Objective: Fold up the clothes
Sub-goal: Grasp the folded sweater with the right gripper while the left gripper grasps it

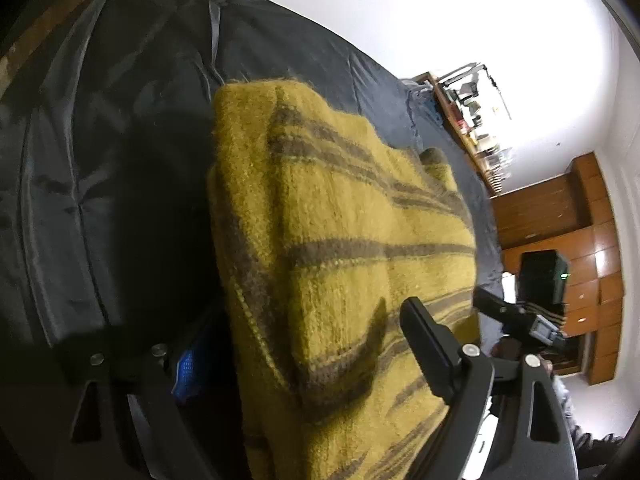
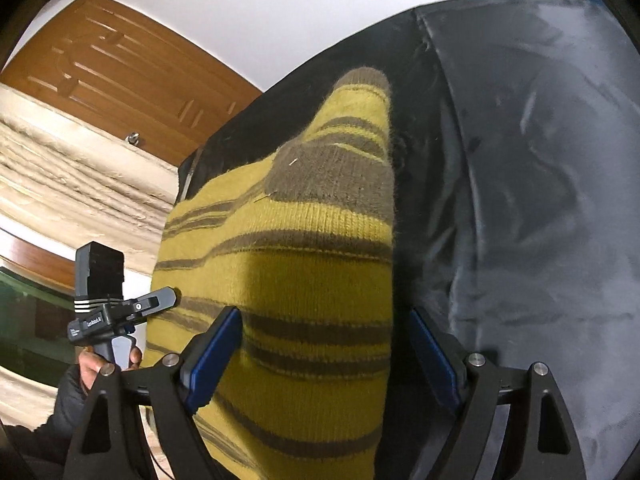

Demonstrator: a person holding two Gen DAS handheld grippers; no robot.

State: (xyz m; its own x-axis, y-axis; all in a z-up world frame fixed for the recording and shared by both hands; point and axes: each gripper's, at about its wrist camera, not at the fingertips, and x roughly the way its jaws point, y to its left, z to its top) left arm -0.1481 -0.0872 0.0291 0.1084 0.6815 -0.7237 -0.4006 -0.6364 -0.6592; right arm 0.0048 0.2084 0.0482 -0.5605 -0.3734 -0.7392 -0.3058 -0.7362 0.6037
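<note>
The yellow striped sweater point(image 2: 288, 280) is seen folded on the dark bedcover point(image 2: 540, 200). It is straddled by the spread-apart right gripper point(image 2: 326, 344) and by the left gripper point(image 1: 304, 344), also spread wide.

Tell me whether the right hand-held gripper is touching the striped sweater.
Cannot tell. The right wrist view shows the right hand-held gripper open, fingers straddling the striped sweater; no contact or gap shows plainly.

a dark grey sheet point(image 1: 120, 128) with creases covers the bed point(image 2: 540, 160). a yellow sweater point(image 1: 340, 240) with brown stripes lies folded directly on the sheet.
</note>
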